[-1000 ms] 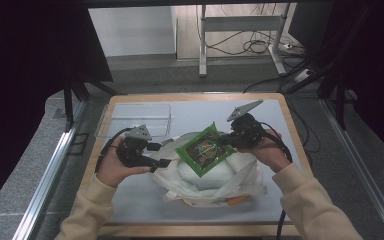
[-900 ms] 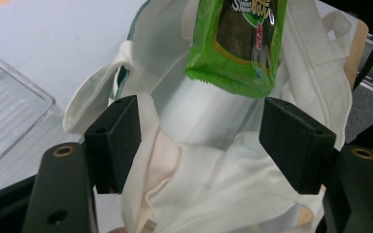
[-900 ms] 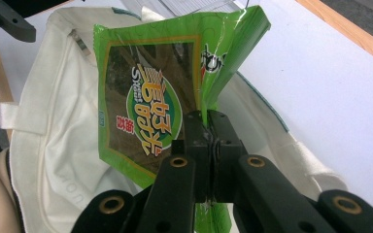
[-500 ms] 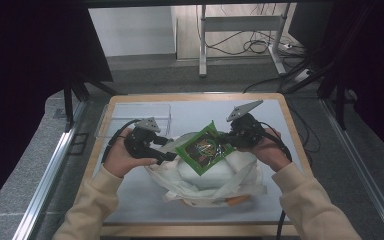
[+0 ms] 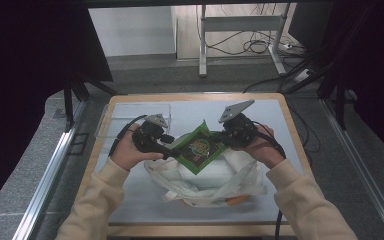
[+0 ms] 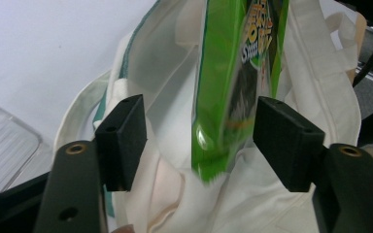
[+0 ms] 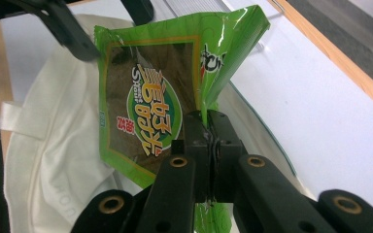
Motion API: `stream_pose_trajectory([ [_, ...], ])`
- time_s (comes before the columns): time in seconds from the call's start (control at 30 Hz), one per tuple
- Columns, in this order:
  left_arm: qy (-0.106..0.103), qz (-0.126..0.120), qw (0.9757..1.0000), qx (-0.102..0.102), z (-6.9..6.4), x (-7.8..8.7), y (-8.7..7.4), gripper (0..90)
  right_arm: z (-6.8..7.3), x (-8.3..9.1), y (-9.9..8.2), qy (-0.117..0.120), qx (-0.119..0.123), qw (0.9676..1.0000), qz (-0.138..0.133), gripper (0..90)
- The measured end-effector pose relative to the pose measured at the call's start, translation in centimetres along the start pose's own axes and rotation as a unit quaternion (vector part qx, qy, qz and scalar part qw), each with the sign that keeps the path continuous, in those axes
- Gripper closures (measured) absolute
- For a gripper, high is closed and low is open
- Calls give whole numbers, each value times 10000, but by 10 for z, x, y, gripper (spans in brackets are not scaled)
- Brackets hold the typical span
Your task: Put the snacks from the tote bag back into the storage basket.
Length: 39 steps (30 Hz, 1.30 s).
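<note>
Your right gripper (image 7: 208, 127) pinched the green snack packet (image 5: 198, 148) above the white tote bag (image 5: 215, 175); your left gripper (image 6: 199, 141), jaws just closing, straddled the packet untouched.

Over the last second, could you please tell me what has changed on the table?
The left hand-held gripper has moved right, up to the green packet; its jaws have just been closing, and the packet's edge now hangs between them, untouched by the pads. The right hand-held gripper stays shut on the packet's other edge, above the white bag, which lies as before.
</note>
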State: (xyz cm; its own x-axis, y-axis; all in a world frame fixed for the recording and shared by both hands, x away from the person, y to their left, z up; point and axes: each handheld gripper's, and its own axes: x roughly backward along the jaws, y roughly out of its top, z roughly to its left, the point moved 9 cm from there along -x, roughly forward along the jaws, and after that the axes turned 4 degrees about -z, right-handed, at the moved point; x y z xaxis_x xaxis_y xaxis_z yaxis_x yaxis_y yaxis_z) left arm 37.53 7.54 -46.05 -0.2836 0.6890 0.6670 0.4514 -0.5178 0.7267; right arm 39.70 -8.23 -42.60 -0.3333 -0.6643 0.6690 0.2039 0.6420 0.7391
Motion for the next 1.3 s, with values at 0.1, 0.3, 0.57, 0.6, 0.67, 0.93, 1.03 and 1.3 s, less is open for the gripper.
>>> stream_pose_trajectory([
  [0.1, -153, 15, 9999, -50, -4, -4, 2, 441, 5, -2, 5, 86, 168, 9998, -75, 874],
  [0.3, -261, 200, 9994, -114, -7, -8, -1, 614, 13, -7, 13, 120, 489, 9986, -132, 869],
  [0.57, -372, 211, 9991, -60, -11, -7, -3, 717, 11, -9, 10, 92, 547, 9984, -123, 848],
  [0.6, -356, 214, 9991, -52, -11, -7, -4, 718, 11, -10, 9, 94, 555, 9983, -122, 844],
  [0.67, -352, 204, 9992, -42, -12, -7, -4, 720, 11, -10, 8, 87, 529, 9985, -116, 834],
  [0.93, -301, 91, 9995, -54, -13, -1, -7, 721, 9, 0, 9, 65, 210, 9989, -409, 621],
  [1.03, -277, 3, 9996, -14, -12, 4, -8, 721, 6, 7, 6, 0, -76, 9982, -589, 527],
  [1.3, -195, -214, 9996, 9, -9, 14, -12, 720, 1, 23, -9, -235, -658, 9936, -887, 431],
])
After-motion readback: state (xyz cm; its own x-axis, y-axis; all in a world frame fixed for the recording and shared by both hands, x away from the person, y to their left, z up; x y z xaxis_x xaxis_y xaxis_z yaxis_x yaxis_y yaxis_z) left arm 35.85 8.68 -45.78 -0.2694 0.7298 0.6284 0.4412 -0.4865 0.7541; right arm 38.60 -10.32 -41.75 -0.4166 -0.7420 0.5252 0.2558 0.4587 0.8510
